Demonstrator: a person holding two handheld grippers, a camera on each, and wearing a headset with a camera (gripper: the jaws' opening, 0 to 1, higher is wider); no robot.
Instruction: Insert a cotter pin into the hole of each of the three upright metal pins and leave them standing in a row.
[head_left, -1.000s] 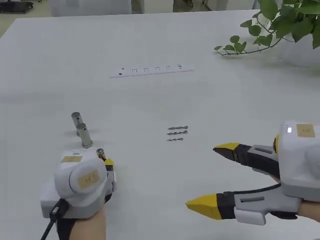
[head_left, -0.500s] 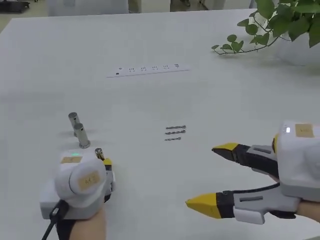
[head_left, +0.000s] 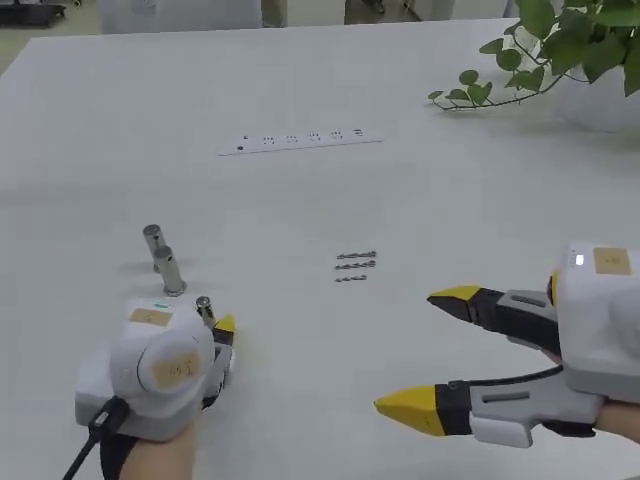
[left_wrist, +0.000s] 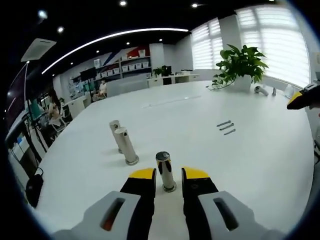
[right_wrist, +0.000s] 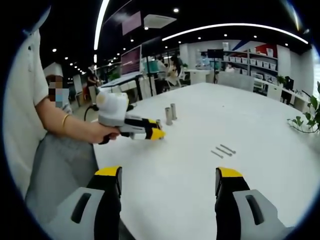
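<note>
A: Left gripper (left_wrist: 168, 178) fingers (left_wrist: 143, 176) are sitting narrow around the nearest pin (head_left: 204, 307), lower left. Grip unclear, probably steadying it.
B: Right gripper (head_left: 425, 350) is hovering wide, empty. Cotter pins (head_left: 355, 266) are lying mid-frame on the counter (head_left: 450, 200).

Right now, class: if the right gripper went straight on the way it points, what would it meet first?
The right gripper would probably meet the left gripper and the metal pin at its tips first; depth is unclear.
</note>
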